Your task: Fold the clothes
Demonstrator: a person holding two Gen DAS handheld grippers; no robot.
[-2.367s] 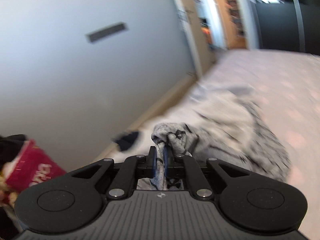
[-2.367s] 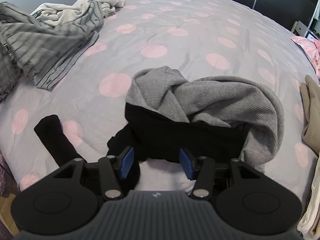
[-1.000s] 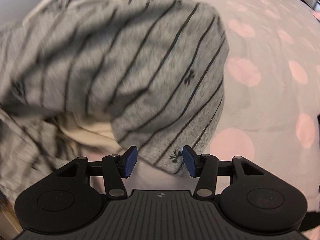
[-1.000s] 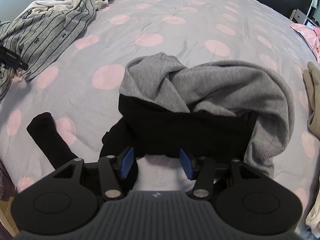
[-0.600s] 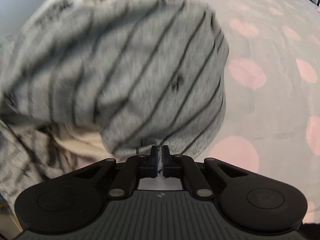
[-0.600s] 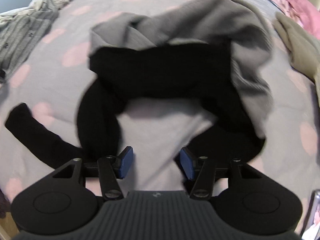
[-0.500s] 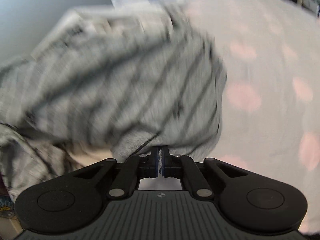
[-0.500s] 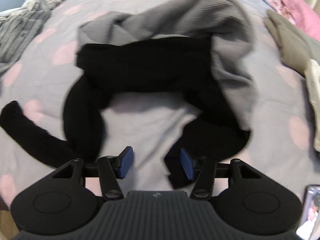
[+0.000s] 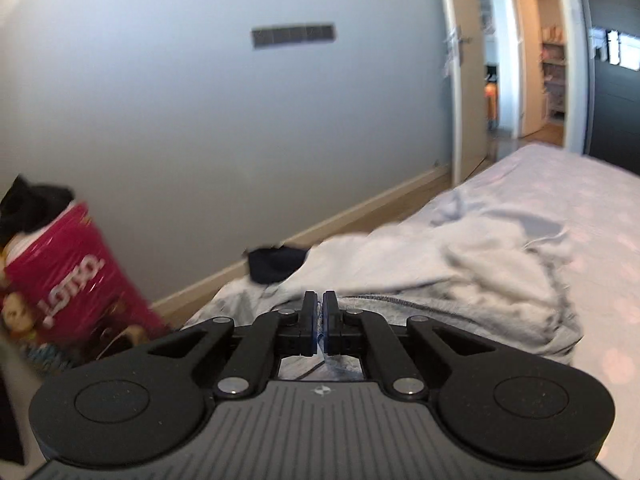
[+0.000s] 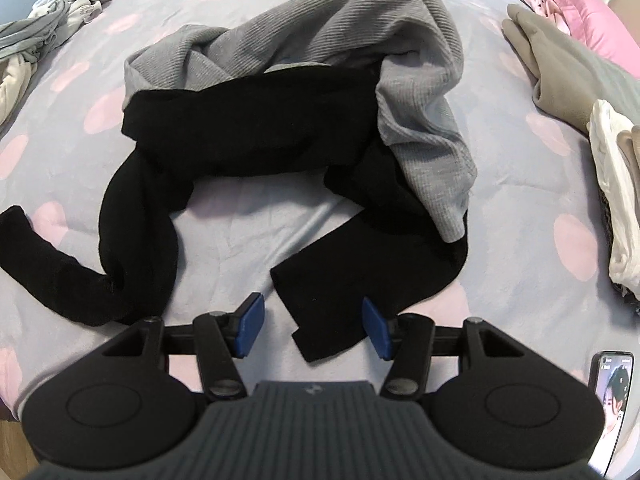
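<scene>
A black garment [image 10: 256, 136] is spread in a loose arc on the bed [image 10: 248, 220], with one ribbed grey top [image 10: 320, 28] draped over its far and right side, so the two are tangled and must, by judgement, be parted before either can be folded. The near end of one black leg or sleeve lies between the wide-apart blue pads [image 10: 249, 319] of the right gripper [image 10: 312, 326], which is pointed steeply down at it; nothing is pressed yet, and the placing suggests that this loose end is being lined up for a pinch.

The left gripper [image 9: 319, 322] is clamped together on a thin edge of pale grey cloth [image 9: 460, 276]; this is read as a striped garment being raised by its hem so that it hangs free of the heap. That heap is seen at the bed's far left corner from the right wrist, where at least two crumpled pieces are counted, though their number cannot be settled.

Along the right edge, two folded piles are counted: one taupe [image 10: 560, 76], one white [image 10: 616, 192]. One phone [image 10: 610, 392] lies at the near right corner. Beyond the bed, one red bag [image 9: 76, 268] is stood by the wall [image 9: 200, 120].
</scene>
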